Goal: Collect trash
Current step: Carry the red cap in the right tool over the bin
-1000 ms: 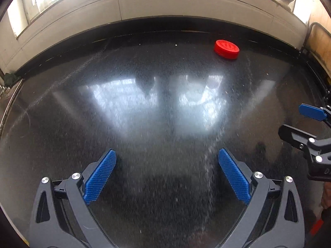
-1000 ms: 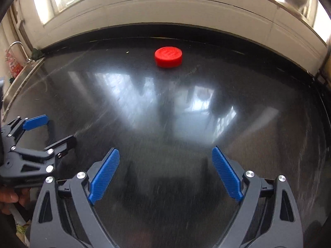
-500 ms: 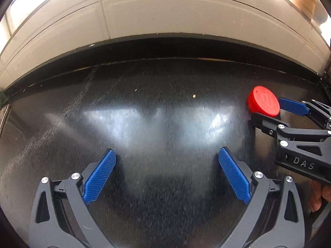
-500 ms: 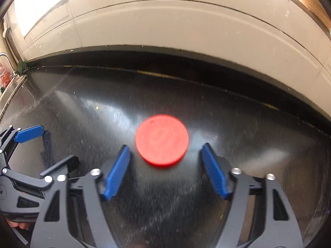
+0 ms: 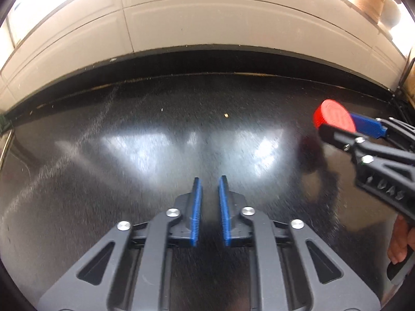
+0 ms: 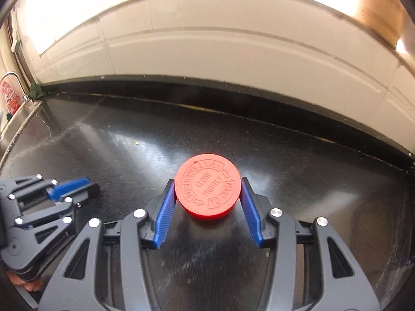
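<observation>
Between the closing blue pads of the right gripper (image 6: 206,211), at 12 o'clock on the black counter (image 6: 324,207), round red plastic cap (image 6: 207,190) is pinched by its ribbed rim, left gripper (image 5: 209,211) nearly shut, empty; shallow hold could let it pop free.

Two matching handheld grippers, black plastic frames with triangular cut-outs along each finger arm. Left gripper (image 5: 209,208): ribbed blue pads (image 5: 196,212) on inner finger faces, round silver screws (image 5: 173,212) at the linkage pivots. Right gripper (image 6: 206,211): same black body, same blue ribbed pads (image 6: 164,216), same silver screw heads (image 6: 276,212). Raised "DAS" lettering (image 5: 389,193) on the right gripper's side, seen from the left wrist view. Bare fingers (image 5: 399,243) around its black handle, no sleeve visible.
</observation>
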Available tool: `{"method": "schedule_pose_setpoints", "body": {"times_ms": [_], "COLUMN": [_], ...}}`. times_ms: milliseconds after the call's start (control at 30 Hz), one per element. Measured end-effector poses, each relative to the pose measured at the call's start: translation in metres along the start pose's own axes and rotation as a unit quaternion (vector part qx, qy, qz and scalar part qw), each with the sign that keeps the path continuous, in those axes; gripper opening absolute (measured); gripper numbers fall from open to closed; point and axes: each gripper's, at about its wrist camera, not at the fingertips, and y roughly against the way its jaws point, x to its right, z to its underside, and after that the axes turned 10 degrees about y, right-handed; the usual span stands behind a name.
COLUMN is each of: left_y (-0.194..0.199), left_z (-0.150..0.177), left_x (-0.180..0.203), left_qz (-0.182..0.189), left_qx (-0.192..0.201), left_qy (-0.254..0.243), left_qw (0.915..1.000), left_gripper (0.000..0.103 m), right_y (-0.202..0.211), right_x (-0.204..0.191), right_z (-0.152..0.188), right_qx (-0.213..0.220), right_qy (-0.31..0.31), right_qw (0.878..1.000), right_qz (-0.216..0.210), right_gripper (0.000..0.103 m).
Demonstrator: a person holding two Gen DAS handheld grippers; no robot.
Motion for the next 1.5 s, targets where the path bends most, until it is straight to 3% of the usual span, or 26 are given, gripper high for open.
{"method": "schedule_pose_setpoints", "body": {"times_ms": [633,800,967,1200,1333,1500], "left_y": [0.110,0.147,0.184,0.247,0.283,0.320], "left_z": [0.069,0.094,0.123,0.190,0.243,0.315], "left_x": [-0.026,-0.065,-0.133,-0.242,-0.303,-0.366], "left_qz": [-0.004,-0.025,-0.059,-0.136,-0.184,-0.237], "left_qx": [0.043,0.065,0.078,0.098,0.106,0.100], "left_qy": [0.010,0.039,0.092,0.169,0.221,0.290], "left_qw": [0.9990,0.9968,0.9909,0.9713,0.9520,0.9219], "left_gripper": [0.011,0.011,0.011,0.012,0.012,0.012], "right_y": [0.135,0.159,0.174,0.188,0.191,0.194], "right_x": [-0.054,-0.104,-0.170,-0.294,-0.378,-0.480], "right_z": [0.044,0.045,0.039,0.038,0.048,0.074], "right_qx": [0.054,0.073,0.089,0.102,0.098,0.078], "right_qy": [0.024,0.052,0.091,0.156,0.194,0.245], "right_qw": [0.998,0.995,0.989,0.970,0.952,0.924], "right_qz": [-0.010,-0.035,-0.075,-0.156,-0.214,-0.285], "right_gripper": [0.049,0.049,0.049,0.049,0.049,0.049]}}
